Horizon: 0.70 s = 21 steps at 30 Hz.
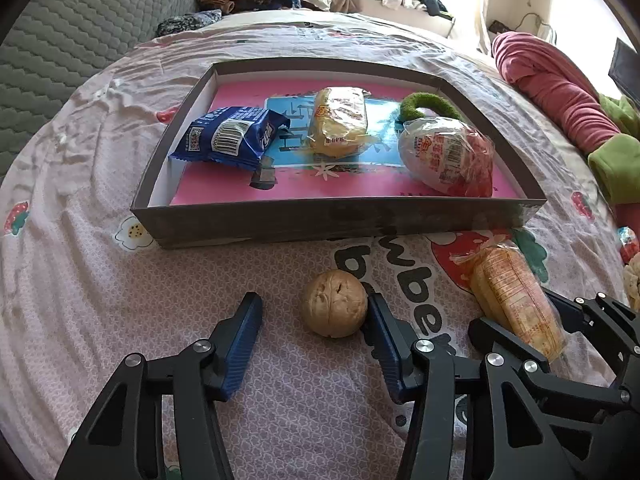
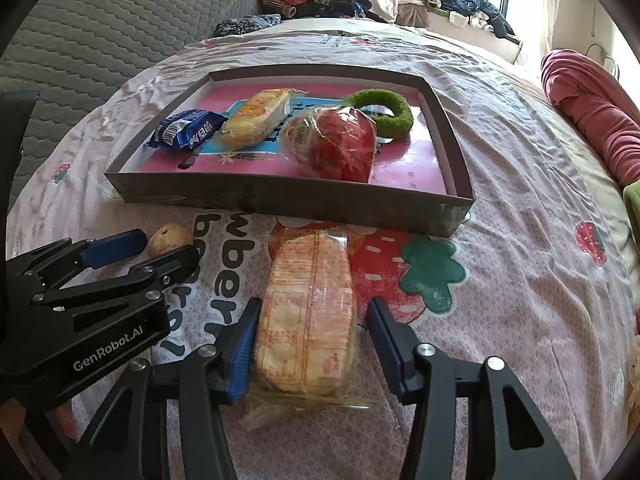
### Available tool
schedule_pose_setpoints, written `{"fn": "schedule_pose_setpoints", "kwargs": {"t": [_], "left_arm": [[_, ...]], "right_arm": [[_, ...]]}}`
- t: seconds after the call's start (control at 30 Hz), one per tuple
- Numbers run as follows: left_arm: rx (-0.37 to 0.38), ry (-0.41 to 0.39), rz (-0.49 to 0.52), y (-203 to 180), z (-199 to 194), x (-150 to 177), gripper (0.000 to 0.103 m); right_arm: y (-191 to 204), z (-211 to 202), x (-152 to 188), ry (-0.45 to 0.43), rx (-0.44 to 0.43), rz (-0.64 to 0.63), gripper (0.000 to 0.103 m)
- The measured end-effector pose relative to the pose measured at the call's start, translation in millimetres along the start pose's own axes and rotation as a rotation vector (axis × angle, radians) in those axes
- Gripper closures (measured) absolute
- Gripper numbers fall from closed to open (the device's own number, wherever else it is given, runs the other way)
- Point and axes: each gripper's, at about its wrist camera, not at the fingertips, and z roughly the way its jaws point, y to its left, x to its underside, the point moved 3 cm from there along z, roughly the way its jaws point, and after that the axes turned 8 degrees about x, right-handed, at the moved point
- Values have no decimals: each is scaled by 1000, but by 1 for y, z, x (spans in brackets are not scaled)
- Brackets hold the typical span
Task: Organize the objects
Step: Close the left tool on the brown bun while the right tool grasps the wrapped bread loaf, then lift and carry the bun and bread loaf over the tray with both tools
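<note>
Both grippers down on the bed (image 1: pixel 100 160), pickup step in hand. Left gripper (image 1: pixel 312 312) straddles the walnut (image 1: pixel 334 303): right pad touching it, left pad well clear, so jaws not yet clamped. Right gripper (image 2: pixel 312 340) straddles the orange snack pack (image 2: pixel 308 320): left pad against the wrapper, right pad still apart, no grip yet either. Both items sit on the sheet just in front of the tray (image 1: pixel 340 216), which already holds the blue packet (image 1: pixel 232 136), yellow cake (image 1: pixel 340 120), red-white pack (image 1: pixel 448 156) and green ring (image 1: pixel 424 104). Next, I'd guess: finish closing, lift clear of the tray wall, drop inside. Walnut may roll away; wrapper may slip
</note>
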Motion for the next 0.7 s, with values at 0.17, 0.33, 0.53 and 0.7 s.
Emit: {"fn": "schedule_pose_setpoints", "kwargs": {"t": [0.17, 0.33, 0.53, 0.7], "left_arm": [[5, 1, 0, 0, 0, 0, 48], [9, -1, 1, -1, 0, 1, 51], [16, 6, 6, -3, 1, 1, 60], [26, 8, -4, -2, 0, 2, 69]], "right_arm": [[2, 1, -2, -1, -3, -4, 57], [3, 2, -3, -2, -8, -5, 59], [4, 2, -3, 0, -18, -3, 60], [3, 0, -2, -2, -32, 8, 61]]}}
